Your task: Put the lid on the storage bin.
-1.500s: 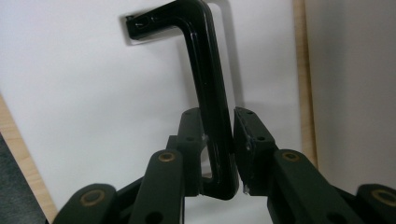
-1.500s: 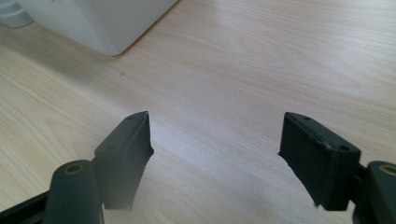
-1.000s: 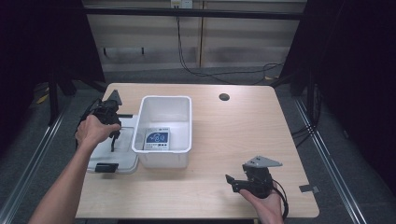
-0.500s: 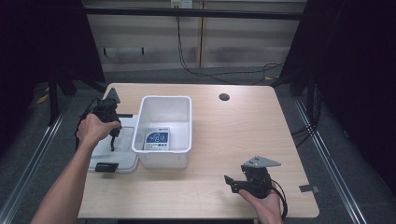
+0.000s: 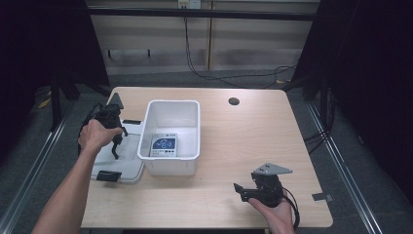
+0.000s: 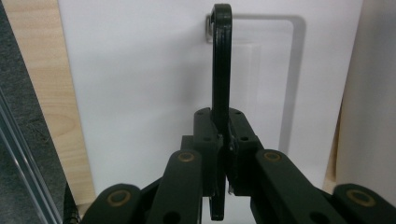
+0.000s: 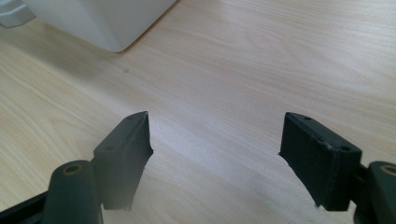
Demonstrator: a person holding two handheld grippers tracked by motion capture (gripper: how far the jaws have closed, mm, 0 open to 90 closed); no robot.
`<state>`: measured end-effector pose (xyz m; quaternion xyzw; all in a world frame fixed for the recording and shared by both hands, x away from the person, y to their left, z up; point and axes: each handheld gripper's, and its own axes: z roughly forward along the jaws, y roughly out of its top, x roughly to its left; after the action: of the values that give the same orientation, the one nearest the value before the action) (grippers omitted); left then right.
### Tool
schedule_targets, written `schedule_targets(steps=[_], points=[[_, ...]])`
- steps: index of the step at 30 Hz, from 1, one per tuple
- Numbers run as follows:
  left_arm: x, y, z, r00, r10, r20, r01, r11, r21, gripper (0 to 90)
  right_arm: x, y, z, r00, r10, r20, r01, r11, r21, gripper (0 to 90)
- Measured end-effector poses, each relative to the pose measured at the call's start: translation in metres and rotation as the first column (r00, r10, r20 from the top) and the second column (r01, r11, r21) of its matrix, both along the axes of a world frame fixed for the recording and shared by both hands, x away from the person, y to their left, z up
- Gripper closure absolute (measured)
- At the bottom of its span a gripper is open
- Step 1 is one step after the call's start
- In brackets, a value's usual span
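A white bin (image 5: 170,104) stands left of the table's middle with a blue-and-white packet (image 5: 163,145) on its floor. Its white lid (image 5: 124,163) lies flat on the table against the bin's left side. My left gripper (image 5: 116,142) is over the lid, pointing down. In the left gripper view, that gripper (image 6: 220,127) is shut on a thin black handle (image 6: 221,60) that stands out over the lid (image 6: 140,93). My right gripper (image 5: 242,190) rests near the table's front right edge. Its jaws stand wide open over bare wood (image 7: 215,140).
A black latch (image 5: 108,176) sits on the lid's near edge and another (image 5: 131,122) on its far edge. A round cable hole (image 5: 234,101) is in the tabletop at the back. A corner of the bin (image 7: 102,23) shows ahead of the right gripper.
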<state>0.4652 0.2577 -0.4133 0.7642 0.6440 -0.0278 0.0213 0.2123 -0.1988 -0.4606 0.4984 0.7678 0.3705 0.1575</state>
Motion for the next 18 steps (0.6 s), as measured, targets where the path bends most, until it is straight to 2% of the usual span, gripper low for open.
schedule_targets(steps=[4,15,18], points=[[-0.001,0.002,0.003,0.9999,-0.006,-0.008,0.006,0.9998,-0.017,84.7,0.000,0.000,0.000,1.0000,0.000,0.000,0.000,1.000,0.000,24.0],[-0.006,0.018,0.032,0.9992,0.020,0.036,-0.018,0.9991,-0.038,84.8,0.000,0.000,0.000,1.0000,-0.001,0.002,0.001,1.000,-0.003,24.0],[-0.008,0.024,0.037,0.9992,0.021,0.035,-0.020,0.9990,-0.039,84.7,0.000,0.000,0.000,1.0000,0.000,0.000,0.000,1.000,-0.003,24.0]])
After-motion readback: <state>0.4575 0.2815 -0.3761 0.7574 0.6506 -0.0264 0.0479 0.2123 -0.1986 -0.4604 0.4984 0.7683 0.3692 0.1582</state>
